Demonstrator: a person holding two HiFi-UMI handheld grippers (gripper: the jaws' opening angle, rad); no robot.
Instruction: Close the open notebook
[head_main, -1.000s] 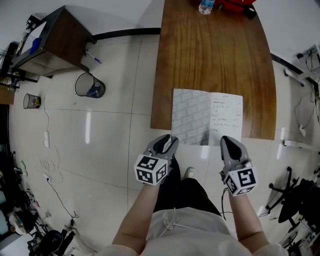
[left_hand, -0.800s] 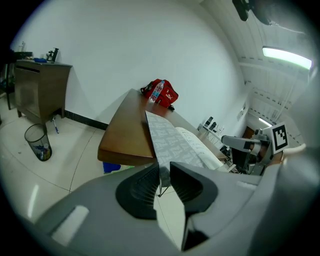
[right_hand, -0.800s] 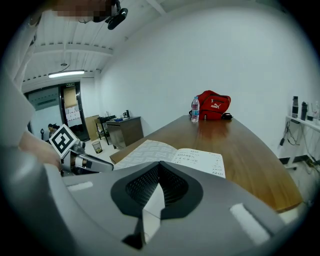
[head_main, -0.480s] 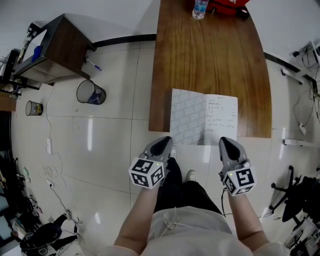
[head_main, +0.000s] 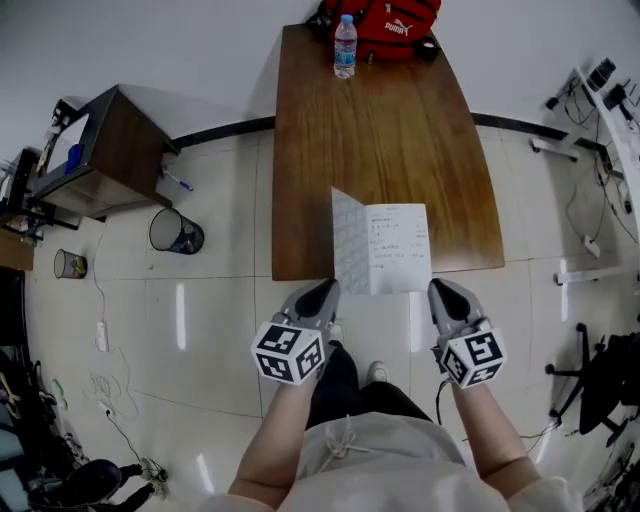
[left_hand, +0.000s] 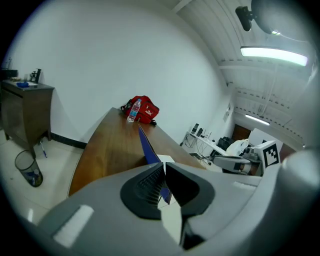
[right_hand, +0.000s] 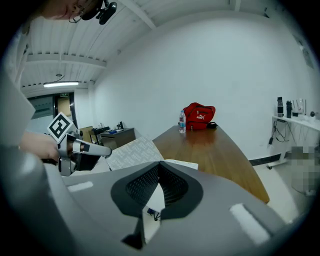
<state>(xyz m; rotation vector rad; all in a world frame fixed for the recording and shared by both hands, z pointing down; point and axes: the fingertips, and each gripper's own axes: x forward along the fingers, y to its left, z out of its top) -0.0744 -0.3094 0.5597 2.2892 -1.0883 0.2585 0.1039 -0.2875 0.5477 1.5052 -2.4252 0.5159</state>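
White walls framed a brown wooden table (head_main: 400, 130), at whose near edge the open notebook (head_main: 398, 250) had its left cover (head_main: 347, 240) raised, pinched in the left gripper (head_main: 320, 293)'s closing jaws, while the right gripper (head_main: 441, 291) hung beside it with jaws together; swinging the cover rightward seemed next.

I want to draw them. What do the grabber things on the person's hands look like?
The left gripper and right gripper are grey and rounded, with black ribbed fingers. Each carries a white cube with black square markers. The arms are bare below a pale top. The left fingers are closing on the notebook cover.
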